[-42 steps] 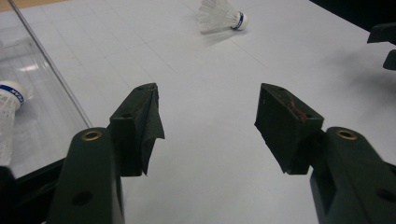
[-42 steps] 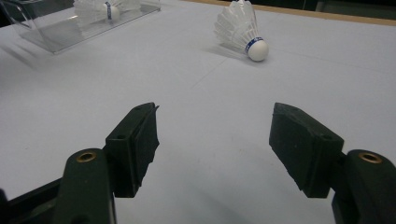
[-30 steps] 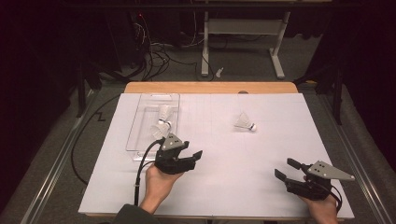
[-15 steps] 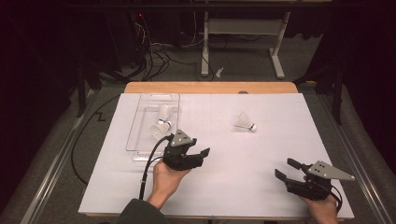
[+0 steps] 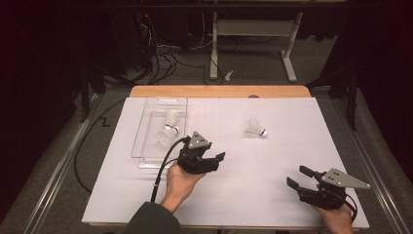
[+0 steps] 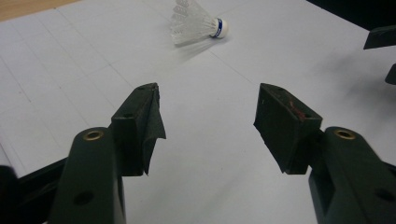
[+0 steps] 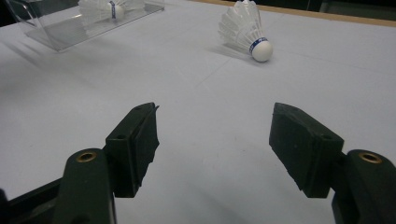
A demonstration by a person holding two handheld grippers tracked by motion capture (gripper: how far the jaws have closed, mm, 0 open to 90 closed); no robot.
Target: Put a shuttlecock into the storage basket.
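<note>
A loose white shuttlecock (image 5: 254, 128) with a blue-banded cork lies on the white sheet, right of centre. Two more shuttlecocks (image 5: 168, 129) rest inside a clear plastic tray (image 5: 141, 132) at the left. My left gripper (image 5: 217, 162) hovers just right of the tray's near corner, open and empty, its jaws pointing at the loose shuttlecock (image 6: 198, 23), which lies well ahead of the left gripper (image 6: 208, 100). My right gripper (image 5: 298, 176) sits low at the front right, open with nothing between its jaws; the shuttlecock (image 7: 245, 30) lies far ahead of the right gripper (image 7: 215, 121).
The white sheet (image 5: 272, 156) covers a wooden table whose far edge (image 5: 219, 91) shows behind it. Beyond the table are cables and a white stand's legs (image 5: 253, 48) on the floor. The tray (image 7: 60, 35) appears at the upper left of the right gripper view.
My left gripper has shifted right, away from the tray's near end toward the middle of the sheet, staying open. The right gripper and the shuttlecocks have not moved.
</note>
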